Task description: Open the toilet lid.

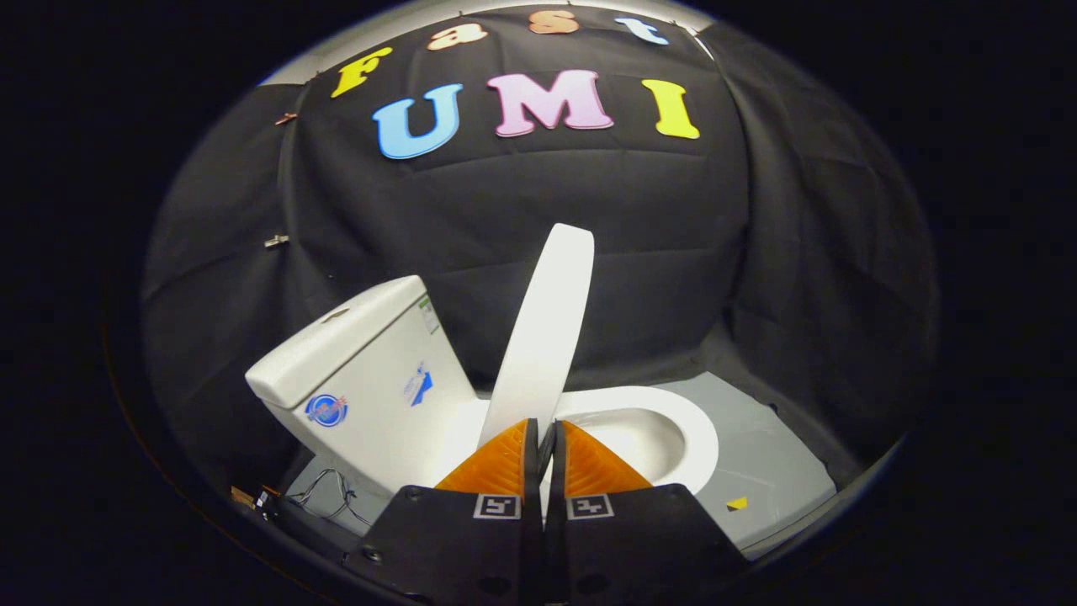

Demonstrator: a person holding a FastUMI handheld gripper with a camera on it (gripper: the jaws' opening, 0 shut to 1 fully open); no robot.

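Observation:
A white toilet stands on the booth floor, its tank (362, 370) to the left of my fingers. The white lid (545, 328) is raised, tilted up on edge and leaning toward the tank. Its near edge runs down between my two orange fingers (496, 471). My gripper (544, 433) is shut on the lid, one finger pressed on each face. To the right of the lid the seat ring (686, 421) and the open bowl (639, 442) are uncovered.
Black cloth walls close in behind and on both sides. A grey floor panel (774, 471) lies to the right of the bowl, with a small yellow marker (737, 503) on it. Loose wires (328, 492) lie on the floor below the tank.

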